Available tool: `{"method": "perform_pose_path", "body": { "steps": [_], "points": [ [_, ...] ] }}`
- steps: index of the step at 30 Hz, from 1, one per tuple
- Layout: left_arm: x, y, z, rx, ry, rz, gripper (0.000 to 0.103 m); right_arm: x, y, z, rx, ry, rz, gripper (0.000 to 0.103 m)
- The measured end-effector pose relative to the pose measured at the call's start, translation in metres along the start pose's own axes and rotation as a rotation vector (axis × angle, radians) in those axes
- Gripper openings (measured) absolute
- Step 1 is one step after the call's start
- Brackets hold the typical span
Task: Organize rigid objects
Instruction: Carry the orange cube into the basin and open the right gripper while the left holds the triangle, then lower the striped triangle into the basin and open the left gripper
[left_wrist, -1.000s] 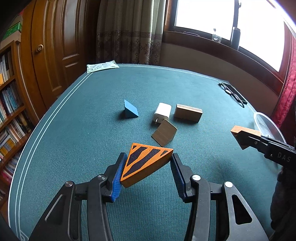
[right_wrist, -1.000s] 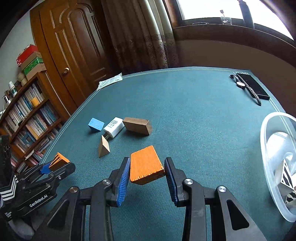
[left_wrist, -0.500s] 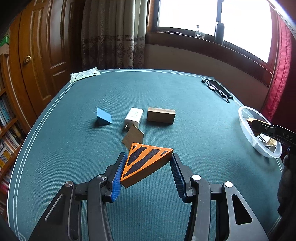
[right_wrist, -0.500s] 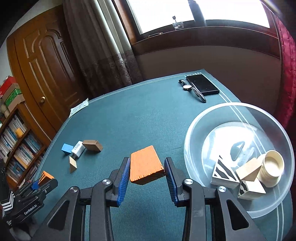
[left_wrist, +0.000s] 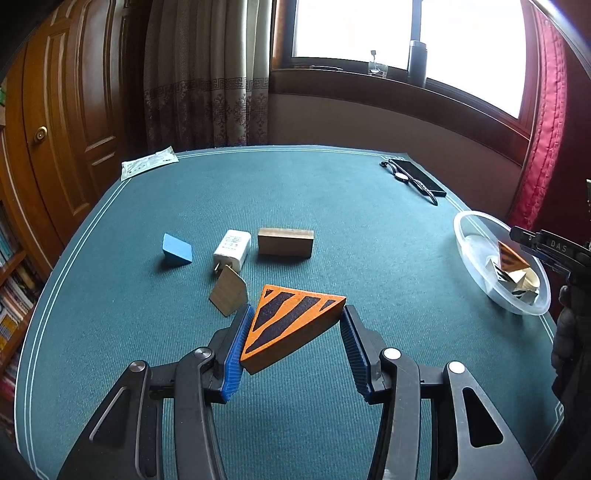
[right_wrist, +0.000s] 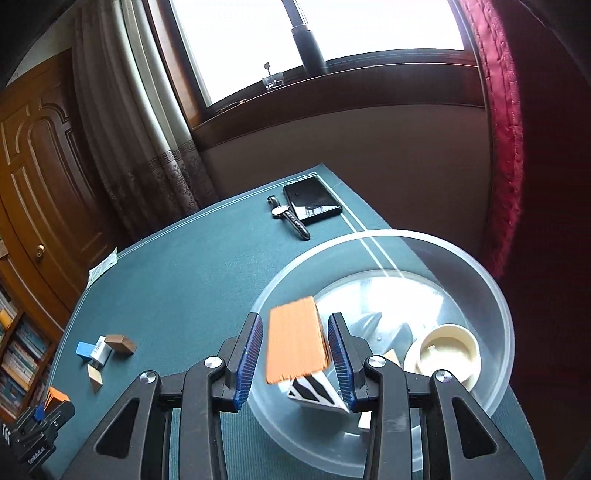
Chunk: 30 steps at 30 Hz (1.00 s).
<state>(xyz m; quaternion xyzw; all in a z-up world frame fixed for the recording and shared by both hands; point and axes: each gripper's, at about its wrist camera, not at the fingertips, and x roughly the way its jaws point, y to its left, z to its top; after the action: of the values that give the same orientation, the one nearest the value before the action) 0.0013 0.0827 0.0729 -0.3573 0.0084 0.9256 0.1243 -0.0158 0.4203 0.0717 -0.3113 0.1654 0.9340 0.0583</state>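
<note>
My left gripper (left_wrist: 293, 345) is shut on an orange wedge with black stripes (left_wrist: 290, 325), held above the green table. My right gripper (right_wrist: 295, 356) sits above the clear plastic bowl (right_wrist: 495, 295); a plain orange block (right_wrist: 297, 341) lies between its jaws, blurred, with gaps on both sides. In the left wrist view that block (left_wrist: 511, 258) hangs over the bowl (left_wrist: 465, 236). The bowl holds a black-and-white striped wedge (right_wrist: 314, 393) and a cream ring (right_wrist: 445, 349). On the table lie a blue block (left_wrist: 177, 249), a white charger (left_wrist: 232, 249), a brown block (left_wrist: 285, 242) and a tan wedge (left_wrist: 229, 295).
A black phone (right_wrist: 312, 203) and a wristwatch (right_wrist: 290, 218) lie at the table's far right corner. A paper packet (left_wrist: 149, 166) lies at the far left edge. A bookshelf (right_wrist: 18, 347) and wooden door (left_wrist: 74, 110) stand left of the table.
My right gripper has moved right over the bowl and its jaws have widened, so the orange block sits loose and blurred. My left gripper still holds the striped wedge, its view turned slightly right.
</note>
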Motion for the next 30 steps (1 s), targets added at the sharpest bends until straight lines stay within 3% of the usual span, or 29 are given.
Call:
{"method": "perform_pose_path", "body": {
  "steps": [7,14,21,30],
  "points": [
    [-0.001,-0.015,0.008,0.028,-0.017,-0.024,0.049,0.005,-0.023,0.006,0.051,-0.022,-0.072,0.04],
    [0.001,-0.032,0.017,0.056,-0.023,-0.054,0.049,-0.001,-0.037,0.01,0.111,-0.047,-0.092,0.068],
    [0.008,-0.063,0.03,0.107,-0.022,-0.122,0.049,-0.008,-0.045,0.015,0.151,-0.073,-0.103,0.079],
    [0.025,-0.125,0.051,0.199,-0.018,-0.266,0.049,-0.023,-0.05,0.024,0.179,-0.116,-0.096,0.08]
  ]
}}
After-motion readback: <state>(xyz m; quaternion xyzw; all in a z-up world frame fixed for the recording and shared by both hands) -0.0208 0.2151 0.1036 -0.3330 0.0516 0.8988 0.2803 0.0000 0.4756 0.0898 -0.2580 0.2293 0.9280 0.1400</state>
